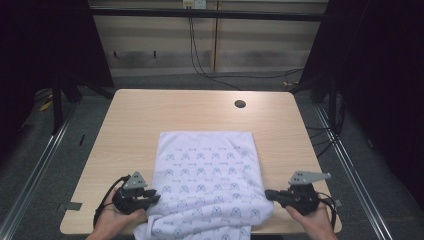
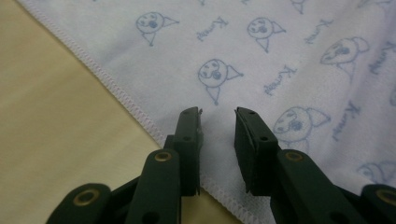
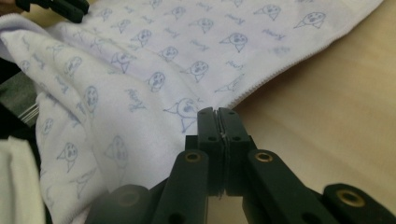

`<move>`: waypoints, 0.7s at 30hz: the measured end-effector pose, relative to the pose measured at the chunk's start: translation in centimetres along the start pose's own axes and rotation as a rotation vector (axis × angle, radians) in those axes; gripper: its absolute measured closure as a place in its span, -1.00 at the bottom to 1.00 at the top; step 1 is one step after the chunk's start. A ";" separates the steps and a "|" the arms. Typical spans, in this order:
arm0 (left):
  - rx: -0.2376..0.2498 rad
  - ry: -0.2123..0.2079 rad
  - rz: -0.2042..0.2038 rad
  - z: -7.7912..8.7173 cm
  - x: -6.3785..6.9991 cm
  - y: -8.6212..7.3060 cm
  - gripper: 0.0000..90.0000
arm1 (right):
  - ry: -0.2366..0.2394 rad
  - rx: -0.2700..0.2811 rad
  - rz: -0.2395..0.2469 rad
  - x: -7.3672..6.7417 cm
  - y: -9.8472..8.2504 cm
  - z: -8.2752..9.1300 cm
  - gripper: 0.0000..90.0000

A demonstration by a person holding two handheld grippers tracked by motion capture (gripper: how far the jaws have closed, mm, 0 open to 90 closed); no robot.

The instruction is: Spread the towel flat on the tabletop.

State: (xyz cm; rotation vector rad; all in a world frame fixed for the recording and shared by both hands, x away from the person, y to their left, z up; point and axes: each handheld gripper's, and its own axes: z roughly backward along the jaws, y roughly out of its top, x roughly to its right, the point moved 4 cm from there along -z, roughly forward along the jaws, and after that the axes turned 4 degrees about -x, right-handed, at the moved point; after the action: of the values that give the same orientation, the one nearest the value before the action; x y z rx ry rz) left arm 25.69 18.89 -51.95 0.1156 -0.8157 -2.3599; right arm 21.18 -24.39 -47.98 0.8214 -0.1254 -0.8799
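A white cloth (image 1: 207,170) printed with small blue figures lies folded on the wooden table (image 1: 200,110), and its near end droops over the front edge. My left gripper (image 1: 154,197) sits at the cloth's near left edge. In the left gripper view its jaws (image 2: 218,114) stand apart just over the stitched hem (image 2: 116,91), the cloth (image 2: 280,46) lying beneath the gap. My right gripper (image 1: 269,194) rests at the cloth's near right edge. Its jaws (image 3: 217,112) are pressed together, tips at the hem of the cloth (image 3: 154,60); I see no fabric between them.
A round cable hole (image 1: 240,104) sits near the table's far right. Bare wood runs left and right of the cloth and behind it. Cables (image 1: 200,65) trail on the floor beyond the table. Metal rails (image 1: 35,165) flank both sides.
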 end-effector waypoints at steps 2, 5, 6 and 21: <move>-0.007 -0.035 0.003 0.2 0.8 -0.3 0.58 | 0.000 -0.016 -0.001 -0.6 -1.6 0.6 0.97; -0.008 -0.048 0.017 0.2 0.7 -0.3 0.57 | -0.018 -0.013 -0.005 -0.7 -2.4 1.2 0.83; 0.001 -0.042 0.023 0.1 0.5 -0.1 0.54 | -0.024 -0.012 -0.012 -0.5 -2.4 1.2 0.77; 0.068 0.114 0.001 -4.5 -5.1 6.1 0.49 | -0.108 -0.051 0.004 5.5 4.5 -6.3 0.16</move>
State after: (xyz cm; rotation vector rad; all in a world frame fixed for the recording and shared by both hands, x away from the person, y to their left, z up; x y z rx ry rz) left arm 34.27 15.88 -52.62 0.2757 -0.8395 -2.3016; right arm 30.24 -23.06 -50.56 0.7262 -0.1983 -0.9207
